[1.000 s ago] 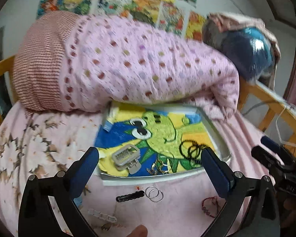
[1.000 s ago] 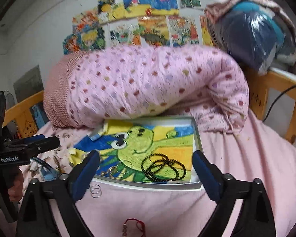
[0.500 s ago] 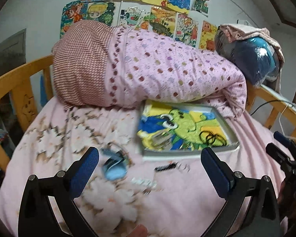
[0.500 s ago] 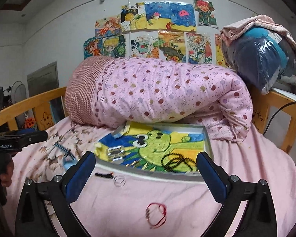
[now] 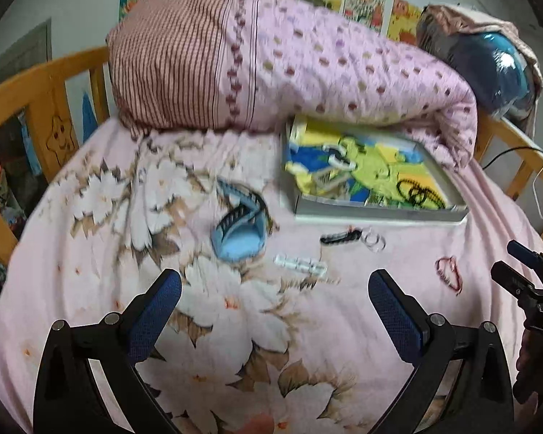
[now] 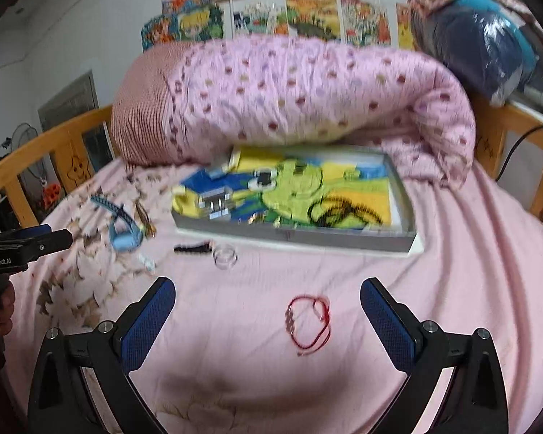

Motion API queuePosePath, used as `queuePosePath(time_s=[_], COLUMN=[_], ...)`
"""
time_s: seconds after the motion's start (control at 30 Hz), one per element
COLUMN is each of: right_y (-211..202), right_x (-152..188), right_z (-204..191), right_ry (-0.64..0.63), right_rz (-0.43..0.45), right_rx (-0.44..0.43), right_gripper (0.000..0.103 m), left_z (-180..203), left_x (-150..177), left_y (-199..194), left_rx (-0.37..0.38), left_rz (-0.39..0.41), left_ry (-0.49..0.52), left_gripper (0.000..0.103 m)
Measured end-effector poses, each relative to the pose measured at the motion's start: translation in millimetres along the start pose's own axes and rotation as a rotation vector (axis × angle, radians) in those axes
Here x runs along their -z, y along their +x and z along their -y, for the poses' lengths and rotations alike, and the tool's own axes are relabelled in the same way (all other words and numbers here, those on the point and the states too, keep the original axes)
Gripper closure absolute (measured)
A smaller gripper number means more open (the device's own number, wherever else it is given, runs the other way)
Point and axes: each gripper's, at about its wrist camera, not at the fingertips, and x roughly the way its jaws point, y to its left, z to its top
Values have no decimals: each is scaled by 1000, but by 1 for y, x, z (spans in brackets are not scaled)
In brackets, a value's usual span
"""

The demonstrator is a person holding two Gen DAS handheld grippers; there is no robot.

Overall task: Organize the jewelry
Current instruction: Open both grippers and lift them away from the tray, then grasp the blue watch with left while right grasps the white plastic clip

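1. Left wrist view. Left gripper spread wide and empty above the pink floral bedsheet. Ahead of it lie a blue hair clip, a clear bar clip, a black hair clip and a pair of clear rings; a red string bracelet lies further right. Behind them, a grey tray lined with a frog-print cloth holds black hair ties. The right gripper's tips enter at the right edge.

2. Right wrist view. Right gripper likewise parted and holding nothing, with the red string bracelet on the sheet between its fingers. Beyond lie the clear rings, black hair clip and blue hair clip; the tray also carries a grey claw clip. A rolled pink dotted quilt lies behind the tray.
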Motion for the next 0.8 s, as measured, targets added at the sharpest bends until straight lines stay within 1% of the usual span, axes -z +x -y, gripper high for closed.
queuePosePath(time_s=[0.17,0.3,0.37,0.43,0.53,0.63,0.7,0.8], right_y=[20,33,39,45,53,64,71,83], right_x=[9,12,13,14,15,13,12,11], right_z=[-3,-5,-7,-11,-19,-29,-36,-48], right_ry=[-13,-31,-44,-58,-74,-100,-116,-135], right_rz=[-80,-122,-141,-157,-172,-189,-202,-215], right_rx=[-9,-20,-24,-45,-93,-133,-152,-197], right_gripper=[0,0,0,0,0,0,0,0], left_z=[-11,-20,-24,-27,-31,-37,-43,-53], left_x=[7,9,8,6,2,-2,-5,-10], left_y=[18,29,33,37,42,45,52,61], left_rx=[17,24,22,14,3,-31,-26,2], left_rz=[-67,-92,-92,-86,-70,-33,-37,-53], left_ry=[-33,-71,-85,-88,-74,-53,-47,-72], left_gripper=[2,2,2,2,2,2,2,2])
